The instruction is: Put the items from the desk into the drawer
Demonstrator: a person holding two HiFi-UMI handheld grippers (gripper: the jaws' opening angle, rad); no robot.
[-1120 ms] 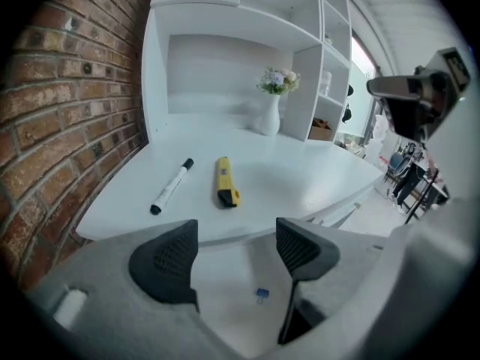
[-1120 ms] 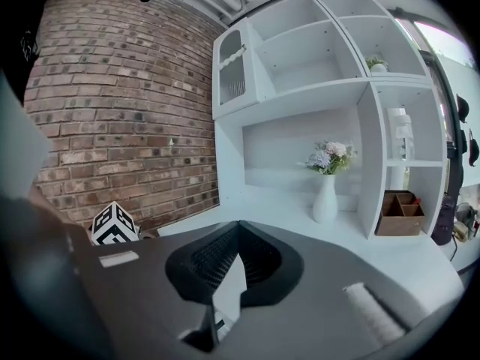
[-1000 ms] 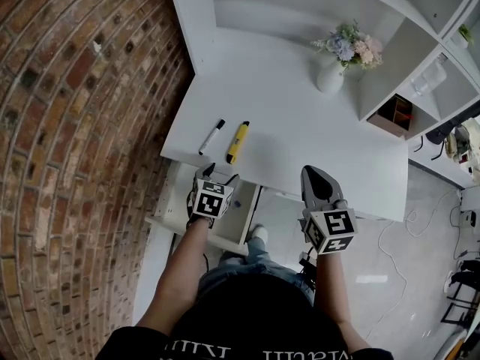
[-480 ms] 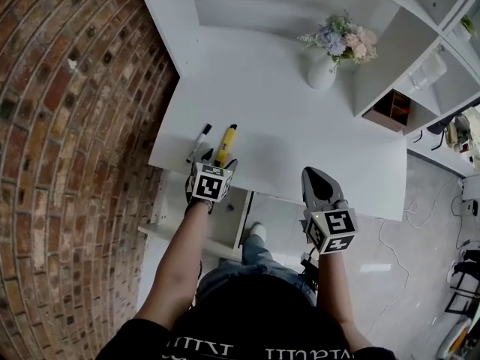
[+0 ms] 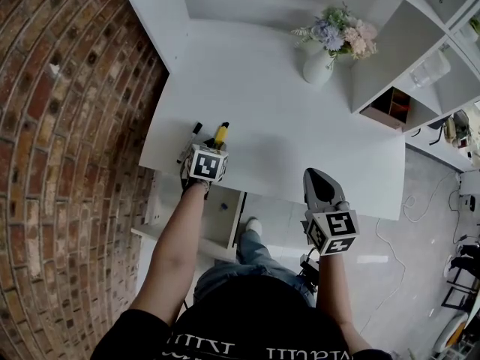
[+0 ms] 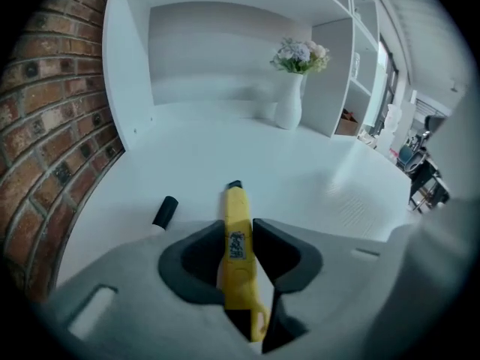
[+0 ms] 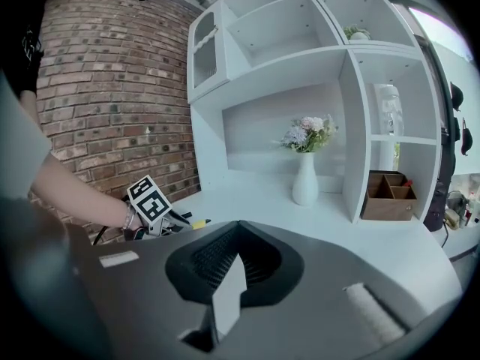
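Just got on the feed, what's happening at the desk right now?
A person is clearing the desk with two handheld grippers. The left gripper has just been closing its jaws and now pinches the yellow cutter, which lies near the desk's front edge. A black-capped marker lies beside it, untouched. The right gripper is shut and empty, held off the front edge. The drawer below stands open.

Hidden under the left gripper in the head view: near end of the yellow cutter, near part of the marker. Largely covered by desk and forearm: the drawer. Too small to identify: dark speck inside.
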